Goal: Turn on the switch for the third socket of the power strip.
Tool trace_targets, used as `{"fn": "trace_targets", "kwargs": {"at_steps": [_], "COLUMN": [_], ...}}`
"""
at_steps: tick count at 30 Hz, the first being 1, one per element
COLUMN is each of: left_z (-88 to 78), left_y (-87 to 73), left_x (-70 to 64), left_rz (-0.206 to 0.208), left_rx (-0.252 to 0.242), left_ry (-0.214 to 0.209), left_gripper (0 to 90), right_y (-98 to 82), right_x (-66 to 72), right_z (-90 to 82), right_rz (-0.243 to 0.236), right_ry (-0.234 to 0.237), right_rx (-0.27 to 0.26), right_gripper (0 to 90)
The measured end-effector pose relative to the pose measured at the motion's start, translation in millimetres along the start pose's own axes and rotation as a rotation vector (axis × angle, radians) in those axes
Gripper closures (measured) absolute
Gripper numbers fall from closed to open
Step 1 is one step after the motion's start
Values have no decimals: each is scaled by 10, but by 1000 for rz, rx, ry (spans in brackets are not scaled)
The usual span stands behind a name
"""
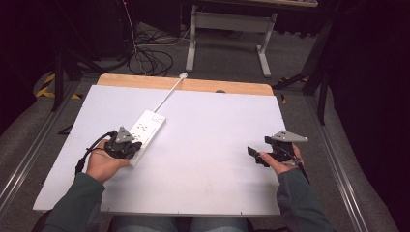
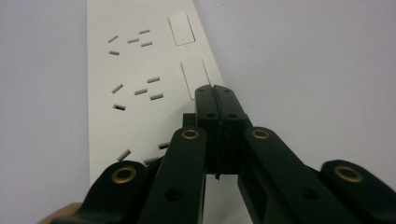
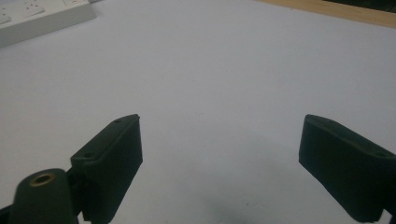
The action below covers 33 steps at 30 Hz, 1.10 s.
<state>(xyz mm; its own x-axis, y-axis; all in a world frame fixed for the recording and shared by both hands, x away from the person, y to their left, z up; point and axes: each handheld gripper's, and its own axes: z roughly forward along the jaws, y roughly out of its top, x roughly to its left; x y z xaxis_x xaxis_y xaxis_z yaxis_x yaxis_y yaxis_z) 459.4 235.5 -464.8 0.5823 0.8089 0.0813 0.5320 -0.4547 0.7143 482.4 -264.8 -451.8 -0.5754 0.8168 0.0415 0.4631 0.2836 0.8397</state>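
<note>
A white power strip (image 1: 146, 130) lies at an angle on the white table sheet (image 1: 203, 140), its cord running toward the far edge. My left gripper (image 1: 126, 145) sits over the strip's near end. In the left gripper view its jaws are shut together, tips (image 2: 215, 93) resting on or just above the strip (image 2: 135, 84) beside a rocker switch (image 2: 194, 77). My right gripper (image 1: 252, 152) is held at the right side of the table, above the bare sheet. In the right gripper view it is open (image 3: 219, 154), with nothing between the pads.
A wooden table edge (image 1: 193, 85) shows beyond the white sheet. Behind it stand a desk frame (image 1: 227, 29) and loose cables (image 1: 150, 60) on the floor. The strip's corner (image 3: 42, 18) appears at the upper left of the right gripper view.
</note>
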Motion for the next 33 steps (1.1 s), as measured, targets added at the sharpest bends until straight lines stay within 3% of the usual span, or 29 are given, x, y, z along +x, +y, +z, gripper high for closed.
{"fn": "trace_targets", "kwargs": {"at_steps": [24,33], "left_z": [21,-103], "left_y": [-13,-10], "left_x": [-4,60], "left_rz": [-16,-58], "left_rx": [0,-87], "left_ry": [-2,15], "left_gripper": [900,900], "right_y": [0,3], "right_x": [7,16], "right_z": [-9,-9], "right_rz": [0,-4], "right_ry": [1,-1], "right_rx": [-1,0], "right_gripper": [137,138]}}
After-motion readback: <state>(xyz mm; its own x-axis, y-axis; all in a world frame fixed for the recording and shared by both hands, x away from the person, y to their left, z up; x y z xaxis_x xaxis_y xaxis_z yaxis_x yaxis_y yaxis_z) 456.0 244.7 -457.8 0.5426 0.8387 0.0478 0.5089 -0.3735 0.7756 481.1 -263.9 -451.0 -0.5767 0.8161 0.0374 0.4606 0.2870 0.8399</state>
